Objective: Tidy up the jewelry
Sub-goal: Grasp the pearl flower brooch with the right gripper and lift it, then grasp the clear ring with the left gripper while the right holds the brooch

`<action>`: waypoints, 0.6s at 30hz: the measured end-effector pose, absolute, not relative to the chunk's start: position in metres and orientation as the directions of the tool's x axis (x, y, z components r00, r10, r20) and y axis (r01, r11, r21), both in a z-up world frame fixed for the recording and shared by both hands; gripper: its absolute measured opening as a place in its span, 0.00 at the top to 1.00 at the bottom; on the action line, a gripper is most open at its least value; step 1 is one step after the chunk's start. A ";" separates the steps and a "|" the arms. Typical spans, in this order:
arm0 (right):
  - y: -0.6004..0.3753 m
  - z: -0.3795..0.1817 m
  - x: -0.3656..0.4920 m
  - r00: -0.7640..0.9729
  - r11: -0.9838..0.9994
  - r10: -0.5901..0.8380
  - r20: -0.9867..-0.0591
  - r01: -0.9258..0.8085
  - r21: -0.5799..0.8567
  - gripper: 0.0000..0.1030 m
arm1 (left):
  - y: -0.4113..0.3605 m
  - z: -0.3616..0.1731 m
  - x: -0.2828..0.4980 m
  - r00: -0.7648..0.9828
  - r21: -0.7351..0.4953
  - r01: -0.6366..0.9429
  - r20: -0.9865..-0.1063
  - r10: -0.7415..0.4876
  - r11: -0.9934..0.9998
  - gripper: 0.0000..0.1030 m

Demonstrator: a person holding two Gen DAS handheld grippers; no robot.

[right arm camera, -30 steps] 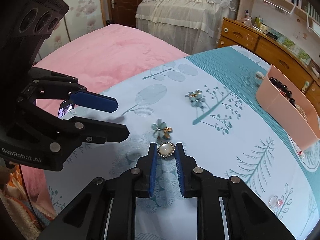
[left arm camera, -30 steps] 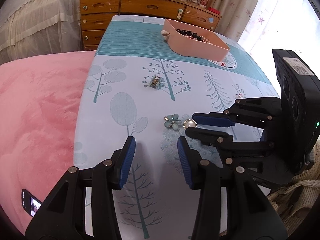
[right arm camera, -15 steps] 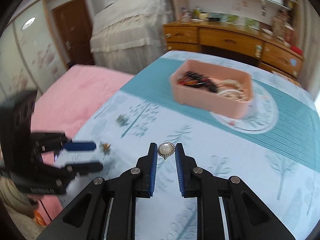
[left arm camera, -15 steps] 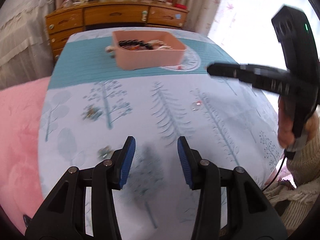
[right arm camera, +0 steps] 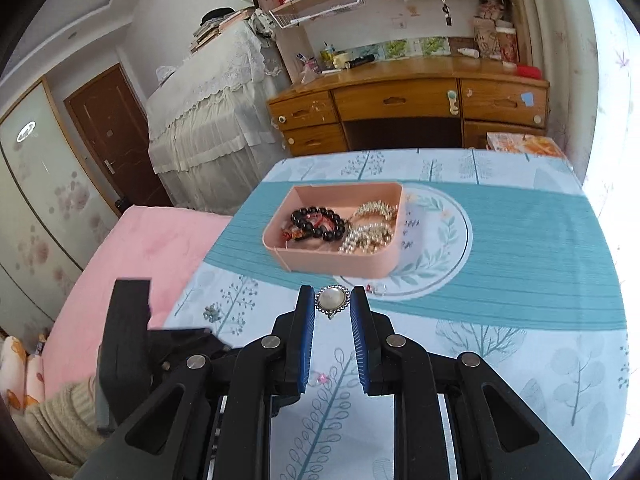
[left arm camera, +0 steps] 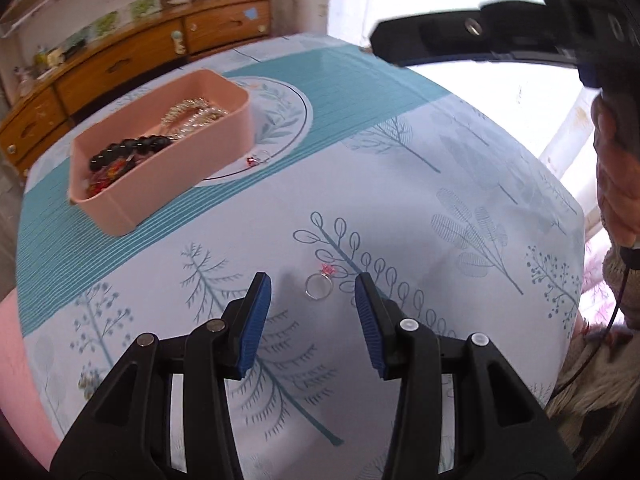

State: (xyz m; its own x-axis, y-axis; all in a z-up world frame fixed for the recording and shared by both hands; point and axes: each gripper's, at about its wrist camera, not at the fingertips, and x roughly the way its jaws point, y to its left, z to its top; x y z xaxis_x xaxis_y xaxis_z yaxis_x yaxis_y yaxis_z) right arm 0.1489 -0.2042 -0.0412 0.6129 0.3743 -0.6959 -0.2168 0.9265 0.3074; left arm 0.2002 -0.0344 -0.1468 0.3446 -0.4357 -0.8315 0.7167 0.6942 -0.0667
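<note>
1. My right gripper has lifted the pearl brooch, pinched between its jaws, toward the far pink tray.
2. My left gripper, jaws wide, brackets the light, slippery ring; grip its band.

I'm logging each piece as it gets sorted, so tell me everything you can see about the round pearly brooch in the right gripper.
The brooch is a round, pearly white dome ringed by tiny clear stones in silvery metal, with a small fitting at its lower edge. It faces the camera, pinched by its rim at the tips of the right gripper, held in the air short of the pink tray. Nothing else touches it.
</note>
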 end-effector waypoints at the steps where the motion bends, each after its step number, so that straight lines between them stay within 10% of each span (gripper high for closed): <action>1: -0.207 -0.047 0.148 0.606 0.925 0.378 -0.700 -0.212 0.316 0.83 | -0.035 -0.150 0.203 0.339 -0.065 0.723 -0.834 -0.436 0.688 0.61; 9: -0.226 -0.095 0.141 0.562 0.905 0.418 -0.714 -0.189 0.381 0.83 | -0.054 -0.161 0.212 0.308 -0.014 0.808 -0.842 -0.443 0.589 0.61; 18: -0.238 -0.119 0.146 0.549 0.893 0.439 -0.711 -0.181 0.412 0.83 | -0.064 -0.168 0.215 0.281 -0.002 0.836 -0.857 -0.432 0.549 0.85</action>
